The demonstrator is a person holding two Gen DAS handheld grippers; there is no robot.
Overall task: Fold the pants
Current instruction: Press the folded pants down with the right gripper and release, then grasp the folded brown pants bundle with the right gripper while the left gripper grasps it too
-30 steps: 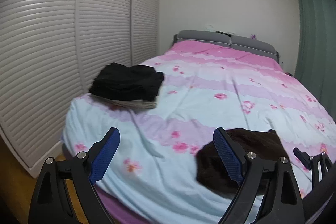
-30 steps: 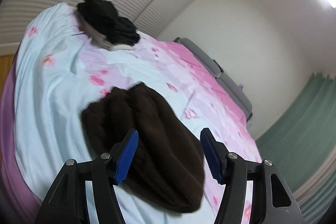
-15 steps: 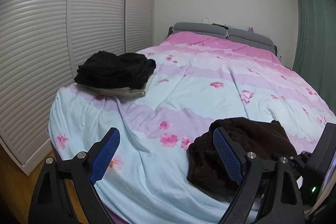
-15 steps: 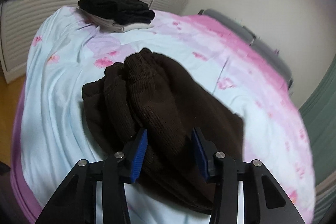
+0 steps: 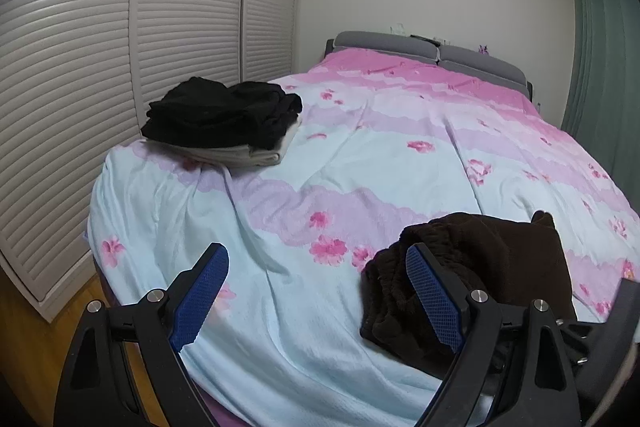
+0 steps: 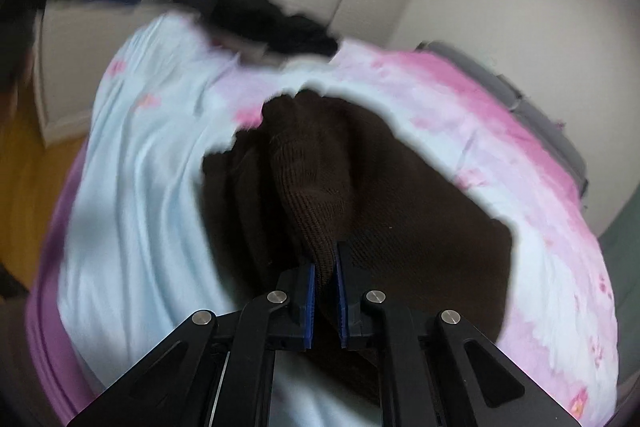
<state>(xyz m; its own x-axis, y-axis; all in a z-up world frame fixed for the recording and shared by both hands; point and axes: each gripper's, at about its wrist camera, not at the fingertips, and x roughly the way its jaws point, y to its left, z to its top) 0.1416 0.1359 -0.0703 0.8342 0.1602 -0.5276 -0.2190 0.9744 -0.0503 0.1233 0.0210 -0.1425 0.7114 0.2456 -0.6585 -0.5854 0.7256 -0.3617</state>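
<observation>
Pants (image 5: 480, 267), dark brown and of a thick knitted cloth, lie in a crumpled heap near the foot end of the bed (image 5: 360, 155), on its right side in the left wrist view. In this view the left gripper (image 5: 316, 291) hangs over the pale blue part of the cover, its jaws wide apart and nothing between them; the right blue pad stands in front of the heap's left edge, and I cannot tell if it touches it. Farther away, near the left edge of the bed, a stack of folded clothes (image 5: 224, 119) rests, black pieces on top of a light one. White louvred wardrobe doors (image 5: 80, 87) stand behind it.

The right wrist view is blurred at the edges, but its middle is clear enough. The right gripper (image 6: 324, 283) has its jaws narrow, pinching a raised ridge of the brown cloth between the blue pads.

I judge that the task is at its start: the pants are only being taken up and are not yet spread. The next move probably calls for the left gripper to close on another part of the heap, so that both hands can lift and shake the pants flat before any fold.
</observation>
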